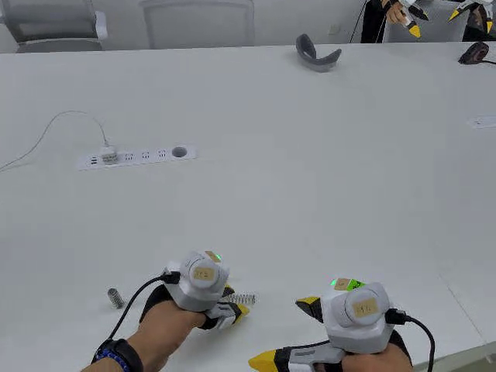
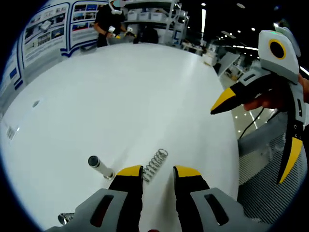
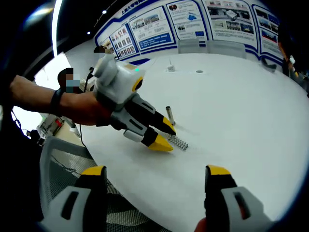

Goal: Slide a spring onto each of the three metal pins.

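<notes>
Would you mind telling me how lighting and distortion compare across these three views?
Head view: flat, even light, the white table nearly washed out, hardly any shadow. Left gripper view: fisheye curves the table edge, ceiling lamps glare at the top, the spring is sharp. Right gripper view: a bright streak flares top left, and the table edge bends again.

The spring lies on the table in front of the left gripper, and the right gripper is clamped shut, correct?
No. The spring does lie in front of the left gripper, but the right gripper is wide open, as the right gripper view shows.
</notes>
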The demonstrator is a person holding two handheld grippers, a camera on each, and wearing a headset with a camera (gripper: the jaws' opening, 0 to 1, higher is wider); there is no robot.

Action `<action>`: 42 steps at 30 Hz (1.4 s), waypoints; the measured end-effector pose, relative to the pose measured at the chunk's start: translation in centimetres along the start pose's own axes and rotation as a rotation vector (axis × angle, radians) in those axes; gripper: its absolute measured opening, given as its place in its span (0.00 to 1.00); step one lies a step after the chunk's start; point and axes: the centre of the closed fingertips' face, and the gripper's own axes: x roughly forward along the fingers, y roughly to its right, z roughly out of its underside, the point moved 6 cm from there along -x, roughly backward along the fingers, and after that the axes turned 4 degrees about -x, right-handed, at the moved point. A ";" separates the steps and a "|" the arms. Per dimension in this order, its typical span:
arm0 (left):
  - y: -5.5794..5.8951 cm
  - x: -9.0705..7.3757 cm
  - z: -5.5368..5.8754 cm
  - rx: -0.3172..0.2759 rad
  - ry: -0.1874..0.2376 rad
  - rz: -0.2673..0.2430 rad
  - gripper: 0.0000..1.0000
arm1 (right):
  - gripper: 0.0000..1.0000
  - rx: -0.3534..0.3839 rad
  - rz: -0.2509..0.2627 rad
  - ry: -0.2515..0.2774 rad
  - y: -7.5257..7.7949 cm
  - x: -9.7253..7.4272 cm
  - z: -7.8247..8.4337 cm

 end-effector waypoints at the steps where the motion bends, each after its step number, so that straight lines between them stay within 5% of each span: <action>1: -0.1 0.1 0.1 0.004 -0.004 -0.005 0.24 | 0.85 0.000 0.000 0.000 0.0 0.0 0.0; 5: -0.2 0.2 0.4 0.014 -0.016 -0.018 0.22 | 0.85 0.006 0.000 0.000 0.1 0.0 0.1; 8: -0.4 0.1 0.8 0.091 -0.048 -0.062 0.18 | 0.85 0.008 -0.004 0.000 0.1 0.1 0.2; 17: 0.0 0.5 0.7 0.119 -0.030 -0.065 0.13 | 0.85 -0.002 -0.017 -0.001 -0.2 0.5 -0.1; 28: 0.6 -1.4 2.3 0.046 -0.033 -0.080 0.11 | 0.84 0.013 -0.010 0.001 0.0 0.3 0.2; 42: 0.4 -6.4 5.9 -0.079 0.010 -0.114 0.11 | 0.82 0.021 -0.049 0.011 -1.3 1.0 0.1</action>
